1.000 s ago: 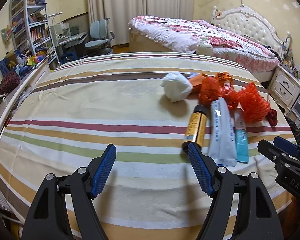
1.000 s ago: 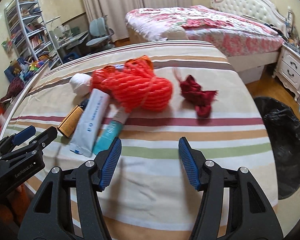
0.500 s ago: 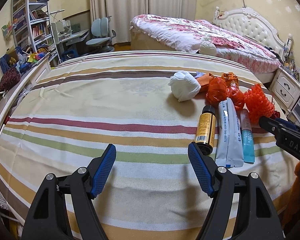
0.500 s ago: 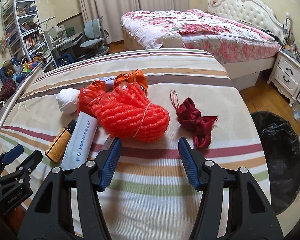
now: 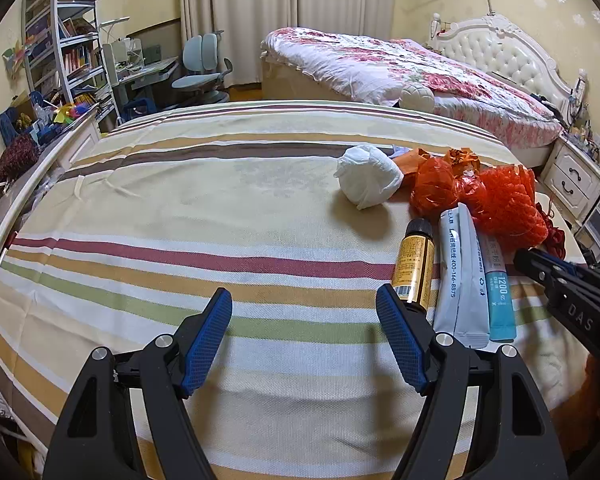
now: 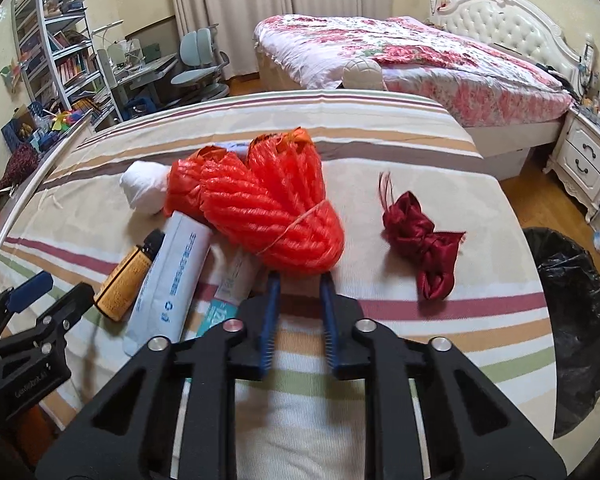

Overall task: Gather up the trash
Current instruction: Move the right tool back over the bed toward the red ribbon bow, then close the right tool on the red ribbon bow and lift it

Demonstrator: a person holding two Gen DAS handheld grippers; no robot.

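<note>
Although the black-lined bin (image 6: pixel 572 320) waited beside the bed, every piece of trash lay uncollected on the striped bedspread (image 5: pixel 180 208). The right gripper (image 6: pixel 299 280) had its fingers narrowed onto the near edge of the orange mesh bundle (image 6: pixel 276 216), though a firm pinch could not be confirmed. The left gripper (image 5: pixel 304 312) hovered low, fingers spread wide, empty, beside the amber bottle (image 5: pixel 414 264).

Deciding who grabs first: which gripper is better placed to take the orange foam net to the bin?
Right. The right gripper has its narrowed fingers at the orange foam net's near edge, bin on its side. The left gripper hangs open over bare sheet.
</note>
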